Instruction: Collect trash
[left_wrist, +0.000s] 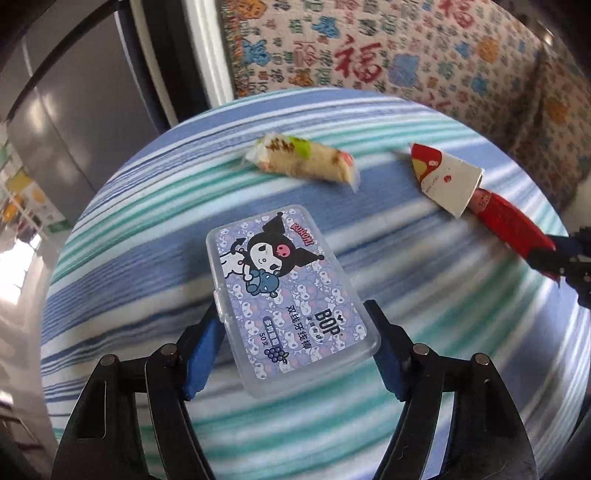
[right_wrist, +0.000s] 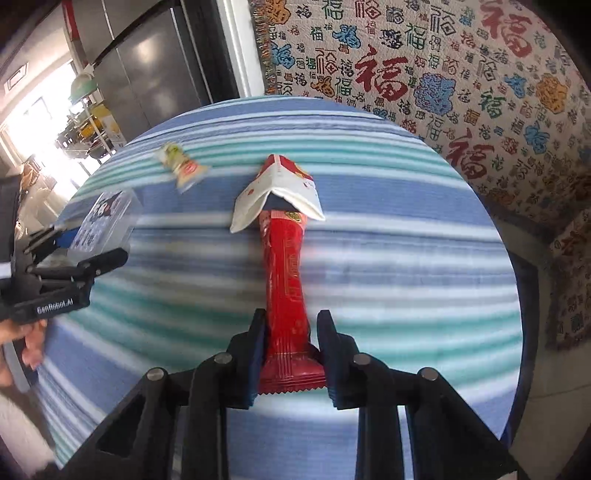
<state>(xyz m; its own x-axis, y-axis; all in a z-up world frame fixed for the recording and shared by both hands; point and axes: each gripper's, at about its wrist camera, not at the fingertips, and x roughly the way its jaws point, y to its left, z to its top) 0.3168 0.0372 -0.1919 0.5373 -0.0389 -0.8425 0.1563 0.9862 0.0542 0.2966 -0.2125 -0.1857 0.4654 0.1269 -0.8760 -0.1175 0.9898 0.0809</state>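
Trash items, on a round table (right_wrist: 424, 288) under a blue, white and teal striped cloth, listed nearest first.

Item 1: red snack wrapper (right_wrist: 286, 280), long and narrow, crimped end nearest the camera. It lies between the fingers of the right gripper (right_wrist: 291, 332); both blue pads are closed against its sides. Its far end runs under item 2. In the left wrist view the same wrapper (left_wrist: 509, 225) shows at the right edge, with the right gripper's dark tips on it.

Item 2: small folded carton (right_wrist: 280, 192), white with a red printed top, flattened and tent-shaped, resting over the wrapper's far end and touching it.

Item 3: clear plastic floss-pick box (left_wrist: 286, 295), lilac cartoon label, lid shut. It sits between the fingers of the left gripper (left_wrist: 297, 314), near end tilted toward the camera. The left pad touches the box edge; whether the right pad presses it cannot be told. No earlier view given.

Item 4: wrapped snack cake (left_wrist: 303, 162), pale with green and red print, blurred, lying alone well beyond the box, toward the far rim.

Background: patterned fabric (right_wrist: 461, 74) with red and blue characters behind the table.
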